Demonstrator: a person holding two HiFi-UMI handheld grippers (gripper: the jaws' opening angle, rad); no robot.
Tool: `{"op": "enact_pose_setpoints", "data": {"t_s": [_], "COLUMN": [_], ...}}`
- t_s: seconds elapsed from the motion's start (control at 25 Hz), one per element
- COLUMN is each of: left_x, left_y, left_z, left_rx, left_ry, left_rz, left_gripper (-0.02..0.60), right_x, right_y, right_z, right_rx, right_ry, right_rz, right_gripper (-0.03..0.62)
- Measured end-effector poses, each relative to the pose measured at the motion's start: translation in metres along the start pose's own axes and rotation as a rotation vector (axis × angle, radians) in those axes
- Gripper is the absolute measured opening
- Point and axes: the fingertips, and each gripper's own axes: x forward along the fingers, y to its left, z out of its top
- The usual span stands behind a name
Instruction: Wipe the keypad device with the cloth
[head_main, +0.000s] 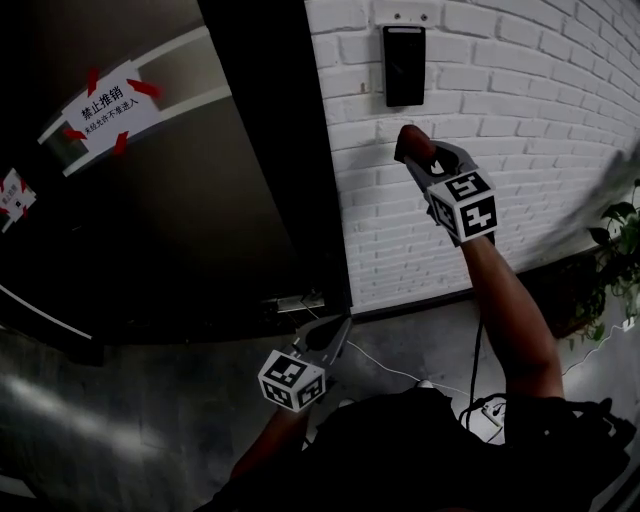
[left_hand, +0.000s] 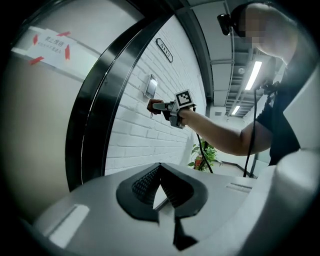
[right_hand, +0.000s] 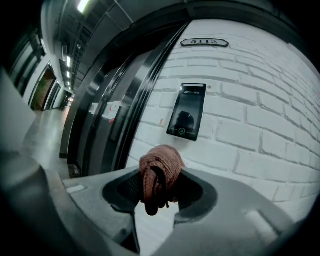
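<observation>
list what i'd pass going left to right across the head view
taped paper sign → left gripper → keypad device → right forearm → potted plant

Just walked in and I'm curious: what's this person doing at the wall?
A person holds a two-jaw gripper in each hand. The right gripper, jaws shut on a bunched reddish cloth, is raised toward the keypad device on the white brick wall; the cloth sits just below it, not on it yet. The left gripper hangs low, jaws together, holding nothing.
</observation>
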Motion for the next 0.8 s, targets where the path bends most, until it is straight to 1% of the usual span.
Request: {"op": "enact_pose_setpoints", "data": {"t_s": [0.2,0.32,0.48,0.6,0.72,0.8], "left_x": [0.003,0.007,0.011,0.016,0.020,0.025], "left_y": [-0.004,-0.004,-0.021,-0.034,-0.045,-0.057], "left_z": [-0.011,-0.016,-0.017,-0.017,-0.006,0.002], "left_rx": [0.000,0.006,0.013,0.022,0.027,0.037], "left_ry": [0.041,0.051,0.038,0.025,-0.015,-0.038], "left_rz": [-0.070,-0.086,-0.092,-0.077,-0.035,-0.014], "left_gripper": [0.017,0.017,0.017,0.017,0.017,0.017], "right_x": [-0.054,-0.092,-0.147,-0.181,-0.215,-0.235], "right_y": [0.053,0.079,0.105,0.120,0.126,0.128], "right_z": [-0.035,-0.064,-0.103,-0.122,-0.128,-0.134], "right_rx": [0.065,0.125,0.229,0.268,0.307,0.309], "right_ry": [-0.046,-0.044,-0.024,-0.016,-0.021,-0.013], "right_rz": [0.117,0.166,0.200,0.206,0.213,0.231], "right_gripper": [0.144,0.144,0.144,0.144,0.144,0.144]}}
